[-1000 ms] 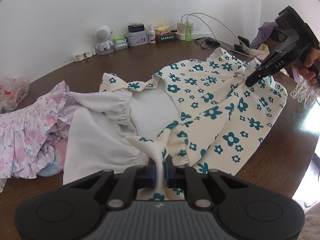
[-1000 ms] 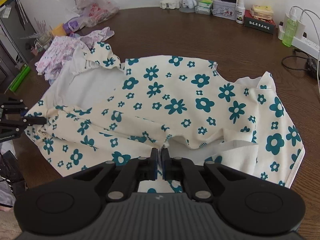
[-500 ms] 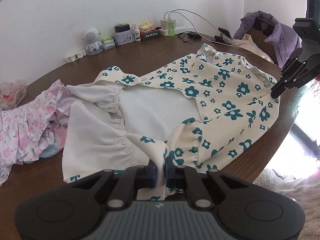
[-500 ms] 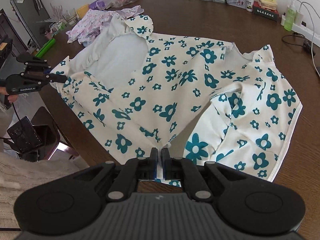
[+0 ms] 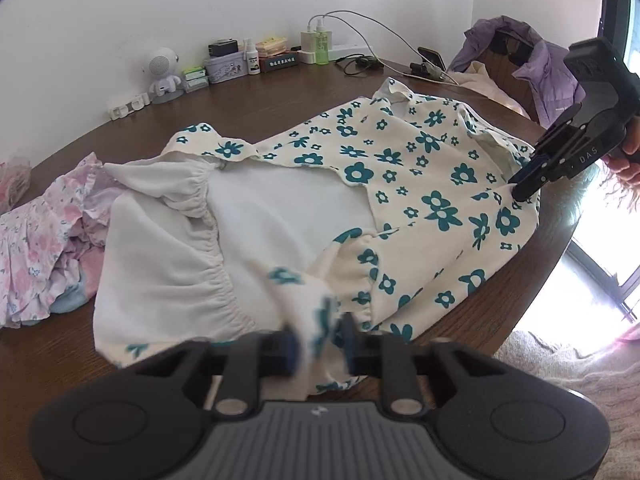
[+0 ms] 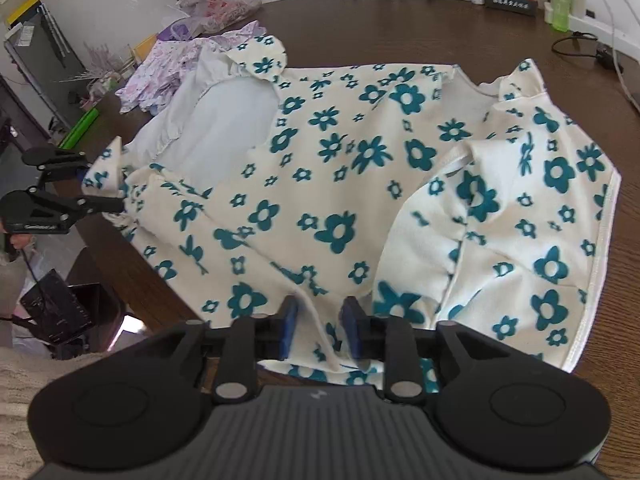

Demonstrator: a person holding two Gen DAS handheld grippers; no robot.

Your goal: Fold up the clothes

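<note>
Left gripper (image 5: 318,344): the picture is blurred, but the pads stand apart with a bunched cuff of the floral garment (image 5: 400,168) loose between them. They are released, not clamped. Right gripper (image 6: 320,328): pads likewise apart, with a ridge of the garment's hem running between them and nothing pinched. In the left view its tips sit against the fabric at the garment's right edge, and part of a hand (image 5: 626,156) shows on the handle.

The garment is cream with teal flowers. It lies spread on the brown table (image 5: 280,100) with its near hem at or just over the table's near edge. One side is turned back so the white inside and an elastic-gathered sleeve show. On the other side a flap is folded in and sits puffy, not flat.

Step, judged: let-go after dragging and laying the piece out, so the fold is barely started.

The next move calls for backing both tongs clear of the cloth without snagging it, then re-gripping the turned-back sleeve side and carrying it across to the middle, flat.

Further off, a pink floral clothes pile (image 5: 36,248) is touching the garment's left side. At the wall are a small robot figure (image 5: 162,76), a green bottle (image 5: 322,46) and a purple jacket (image 5: 548,76).
</note>
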